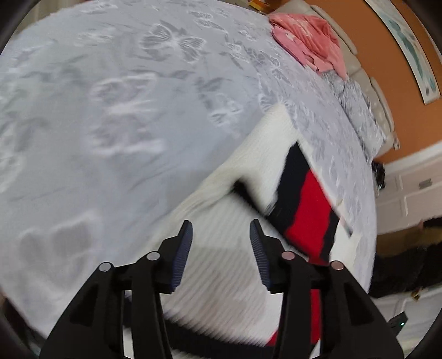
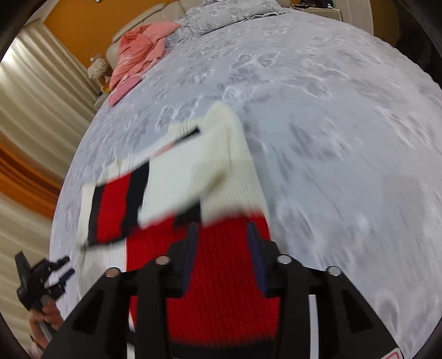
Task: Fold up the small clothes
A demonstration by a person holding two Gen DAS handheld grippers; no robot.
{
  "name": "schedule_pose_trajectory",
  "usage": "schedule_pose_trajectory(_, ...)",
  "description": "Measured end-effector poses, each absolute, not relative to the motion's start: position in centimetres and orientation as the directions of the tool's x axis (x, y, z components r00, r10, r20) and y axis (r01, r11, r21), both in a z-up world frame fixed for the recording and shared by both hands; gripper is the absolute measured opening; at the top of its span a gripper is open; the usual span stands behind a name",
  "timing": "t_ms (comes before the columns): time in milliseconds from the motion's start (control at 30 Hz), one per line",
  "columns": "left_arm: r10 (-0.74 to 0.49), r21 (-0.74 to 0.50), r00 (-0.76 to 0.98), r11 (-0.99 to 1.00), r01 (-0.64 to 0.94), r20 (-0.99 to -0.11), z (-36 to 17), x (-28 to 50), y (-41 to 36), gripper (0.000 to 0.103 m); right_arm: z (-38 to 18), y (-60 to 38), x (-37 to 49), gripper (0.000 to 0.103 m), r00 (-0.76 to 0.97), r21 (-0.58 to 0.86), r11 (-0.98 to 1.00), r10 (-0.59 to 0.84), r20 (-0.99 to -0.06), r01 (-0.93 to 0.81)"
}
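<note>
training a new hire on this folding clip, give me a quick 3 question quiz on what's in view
1. True or false: the left gripper is clamped shut on the knit sweater.
2. Which garment lies at the far end of the bed? A) pink garment B) blue jeans C) green towel
3. Fill in: the right gripper hovers over the sweater's ___ panel.

Key:
1. False; its jaws stand apart with nothing between them.
2. A
3. red

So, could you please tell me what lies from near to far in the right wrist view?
Right hand-held gripper → white, red and black sweater → butterfly-print bedspread → pink garment → cream headboard.
</note>
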State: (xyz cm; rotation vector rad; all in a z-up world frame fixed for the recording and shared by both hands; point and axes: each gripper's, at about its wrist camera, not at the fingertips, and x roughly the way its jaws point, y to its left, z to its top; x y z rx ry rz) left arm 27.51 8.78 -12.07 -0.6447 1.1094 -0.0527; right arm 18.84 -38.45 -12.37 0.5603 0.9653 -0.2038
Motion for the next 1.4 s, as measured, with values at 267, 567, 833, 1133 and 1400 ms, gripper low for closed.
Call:
schedule_pose_trajectory(267, -0.339, -0.459, 0.375, 0.836, -0.301, -0.863, -14.4, 18.8, 14.7, 0.061, -16.0, -35.8, 6.5, 0.045, 0.445, 0.358, 0.822, 0.145, -0.884, 0.443)
schedule_pose_trajectory(567, -0.415, -0.496, 0.292, 0.809, -0.315, -0.862, -16.8, 15.8, 13.5, 0.073, -19.1, -33.3, 5.0, 0.054, 0.394, 0.485, 0.738, 0.316, -0.863, 0.47)
schedule_pose_trajectory(833, -0.426, -0.471, 0.207, 0.835, -0.285, -0.881, -17.6, 15.0, 12.5, 0.018, -19.4, -31.3, 4.5, 0.008, 0.396, 0.497, 0.747, 0.335, -0.855, 0.442)
schedule_pose_trajectory(1133, -0.587, -0.66, 0.312, 0.71, -0.245, -0.748, -12.1, 11.8, 14.1, 0.012, -11.8, -32.0, -0.3, 0.007, 0.58, 0.558, 0.745, 0.287, -0.762, 0.366)
schedule_pose_trajectory(1400, -0.651, -0.709, 0.297, 0.684, -0.172, -0.699, -7.1, 5.7, 15.6, 0.011, -7.3, -32.8, -6.9, 0.006, 0.628, 0.583, 0.746, 0.291, -0.721, 0.323)
